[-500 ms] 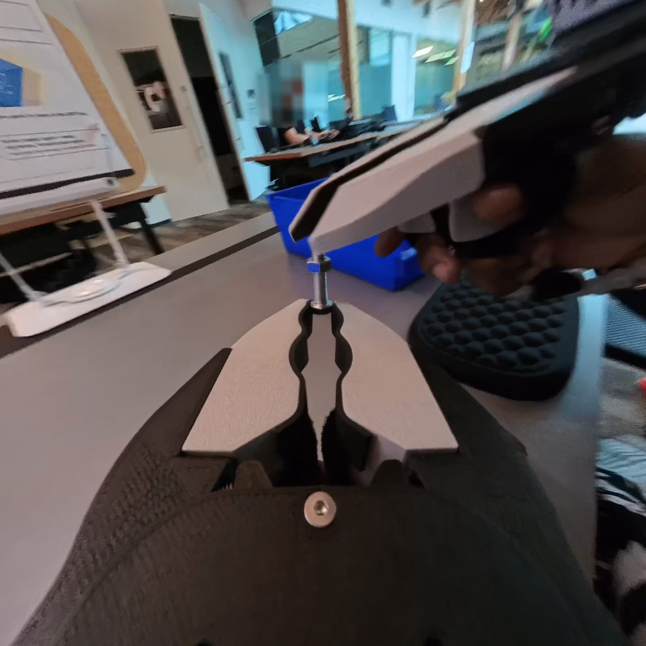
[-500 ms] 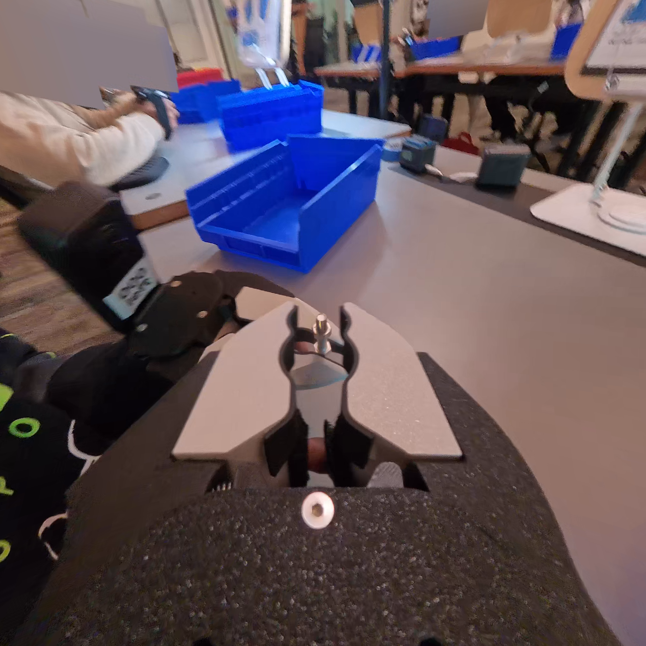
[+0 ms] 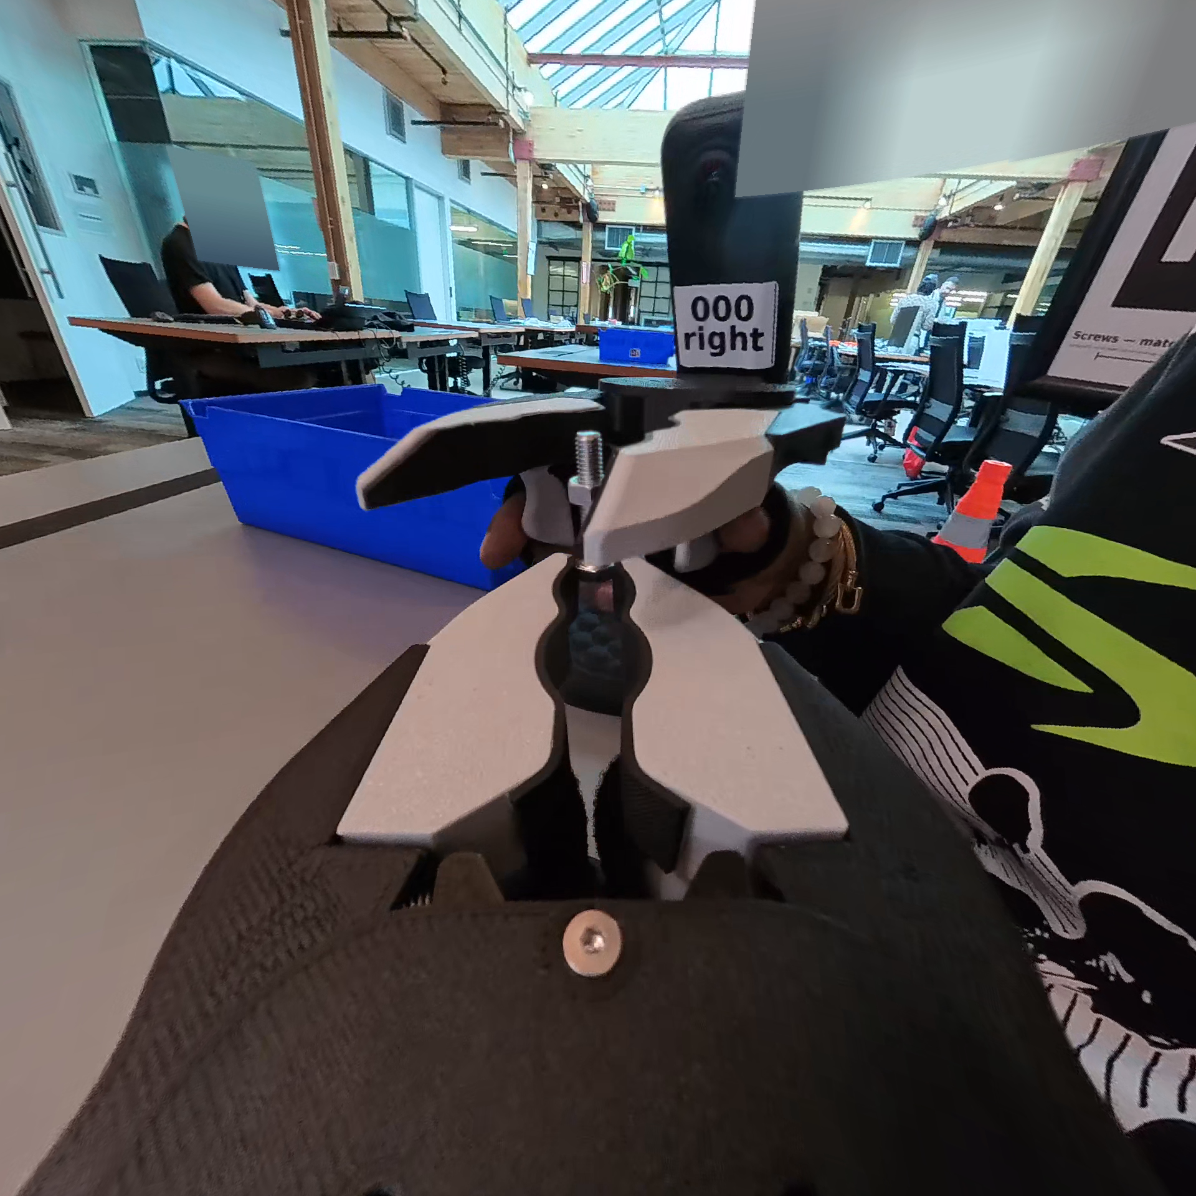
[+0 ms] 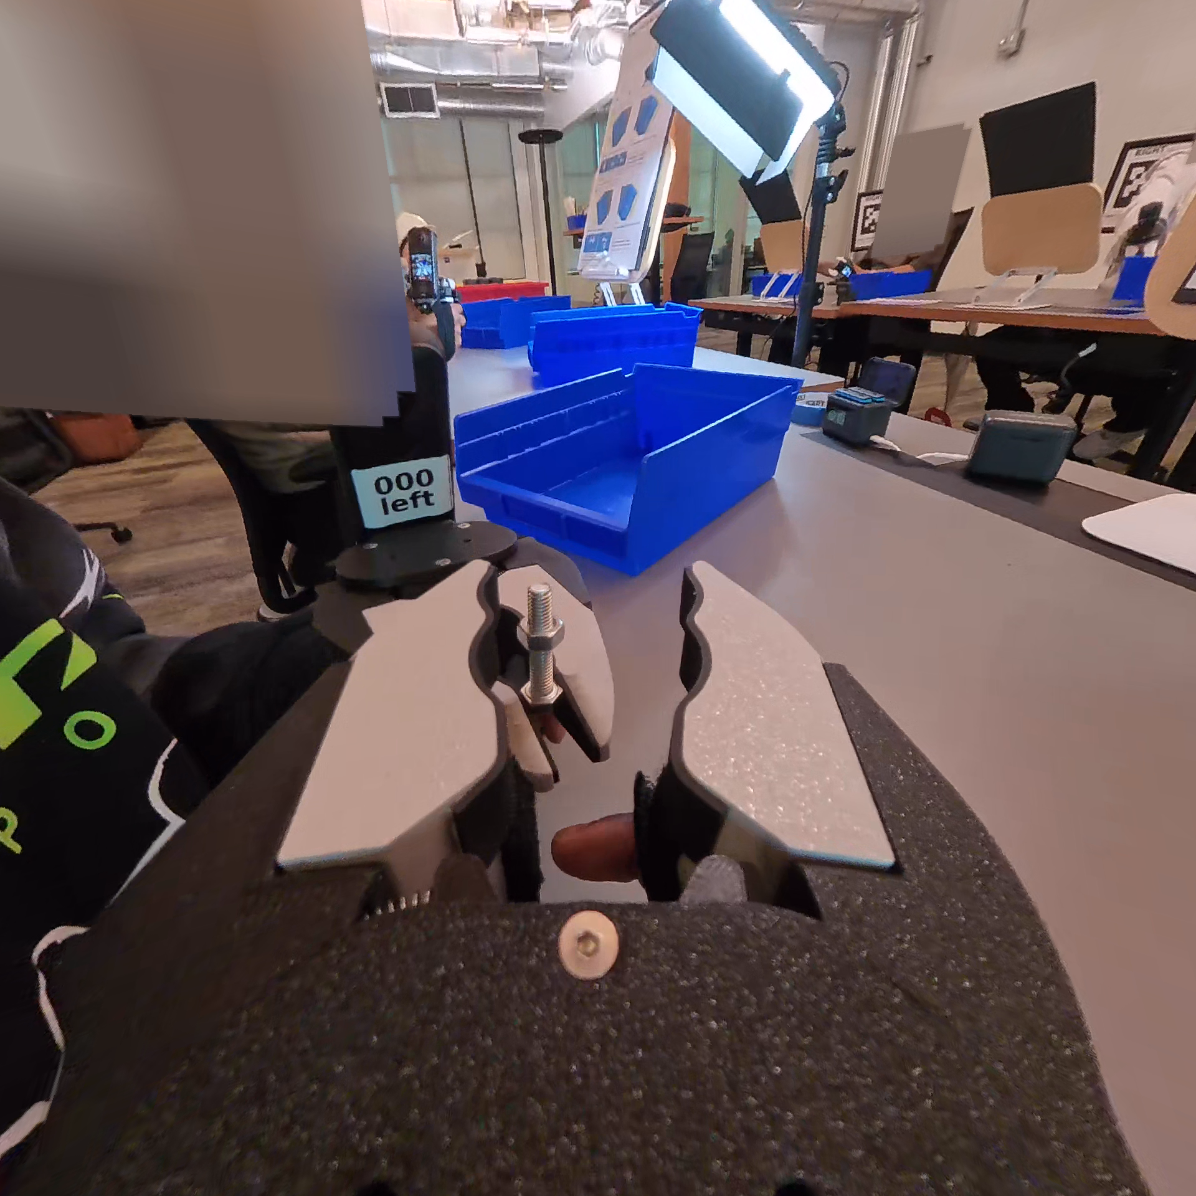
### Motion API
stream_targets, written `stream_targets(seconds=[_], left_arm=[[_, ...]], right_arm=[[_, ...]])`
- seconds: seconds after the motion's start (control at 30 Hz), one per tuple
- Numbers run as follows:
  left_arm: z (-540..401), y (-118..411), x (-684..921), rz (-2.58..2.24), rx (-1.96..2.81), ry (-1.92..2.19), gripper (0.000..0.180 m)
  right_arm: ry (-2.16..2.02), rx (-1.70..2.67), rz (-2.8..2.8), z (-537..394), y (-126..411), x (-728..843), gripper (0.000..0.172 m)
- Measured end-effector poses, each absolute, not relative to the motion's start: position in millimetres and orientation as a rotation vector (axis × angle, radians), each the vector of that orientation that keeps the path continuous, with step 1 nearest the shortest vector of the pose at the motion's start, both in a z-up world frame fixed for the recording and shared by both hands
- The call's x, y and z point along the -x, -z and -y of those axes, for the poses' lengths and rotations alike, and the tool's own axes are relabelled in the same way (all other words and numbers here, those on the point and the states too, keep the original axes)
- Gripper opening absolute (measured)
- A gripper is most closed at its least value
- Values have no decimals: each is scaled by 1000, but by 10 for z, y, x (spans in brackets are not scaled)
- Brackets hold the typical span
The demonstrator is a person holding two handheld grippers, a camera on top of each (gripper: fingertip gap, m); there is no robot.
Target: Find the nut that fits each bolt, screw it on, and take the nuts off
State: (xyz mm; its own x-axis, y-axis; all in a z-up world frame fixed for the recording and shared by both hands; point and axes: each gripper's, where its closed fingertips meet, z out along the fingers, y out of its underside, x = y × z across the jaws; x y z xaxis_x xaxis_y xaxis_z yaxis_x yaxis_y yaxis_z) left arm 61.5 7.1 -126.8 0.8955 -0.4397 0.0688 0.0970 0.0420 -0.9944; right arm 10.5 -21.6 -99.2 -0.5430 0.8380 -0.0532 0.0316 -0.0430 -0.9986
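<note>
A silver bolt [image 3: 589, 456] stands upright with its thread pointing up and a silver nut [image 3: 580, 488] partway down the thread. My left gripper [image 3: 592, 573] is shut on the bolt's head and holds it above the grey table [image 3: 162, 647]. The right wrist view shows the same bolt [image 4: 540, 666] and nut [image 4: 540, 631], the head pinched in the left gripper's fingers [image 4: 586, 653]. My right gripper [image 4: 592, 582] is open wide. The nut stands between its fingers [image 4: 414, 699], nearer the left one, and is not pressed. The right gripper also shows in the left wrist view [image 3: 479, 518], spread around the thread.
A blue bin [image 4: 621, 472] stands on the table just behind the grippers and also shows in the left wrist view [image 3: 336, 479]. A black dimpled pad [image 3: 595, 641] lies below the left jaws. Dark small cases [image 4: 1016, 446] and a white stand base [image 4: 1152, 531] sit at the right. The grippers' ends are close to 5 cm from one another.
My right gripper has opened wide from around the bolt's thread and nut. My left gripper stays shut on the bolt's head. Both views have tilted upward.
</note>
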Motion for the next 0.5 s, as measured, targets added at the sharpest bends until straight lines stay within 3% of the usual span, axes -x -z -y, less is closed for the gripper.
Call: stream_targets(seconds=[0.27, 0.3, 0.33, 0.4, 0.5], left_arm=[[-50, 1240, -602, -272, 1458, 445, 10], [-43, 1228, -598, -270, 1449, 453, 10], [-32, 1213, -604, -272, 1438, 463, 10], [-39, 1223, -591, -265, 1445, 455, 10], [-49, 1238, -594, -267, 1455, 450, 10]], right_arm=[[-1611, 911, 1596, -25, 996, -283, 53], [-1609, 928, 1572, -102, 998, -312, 45], [-1581, 973, 1522, -234, 1012, -319, 25], [-1556, 1011, 1483, -387, 1049, -363, 18], [-1598, 978, 1507, -327, 1038, -430, 21]])
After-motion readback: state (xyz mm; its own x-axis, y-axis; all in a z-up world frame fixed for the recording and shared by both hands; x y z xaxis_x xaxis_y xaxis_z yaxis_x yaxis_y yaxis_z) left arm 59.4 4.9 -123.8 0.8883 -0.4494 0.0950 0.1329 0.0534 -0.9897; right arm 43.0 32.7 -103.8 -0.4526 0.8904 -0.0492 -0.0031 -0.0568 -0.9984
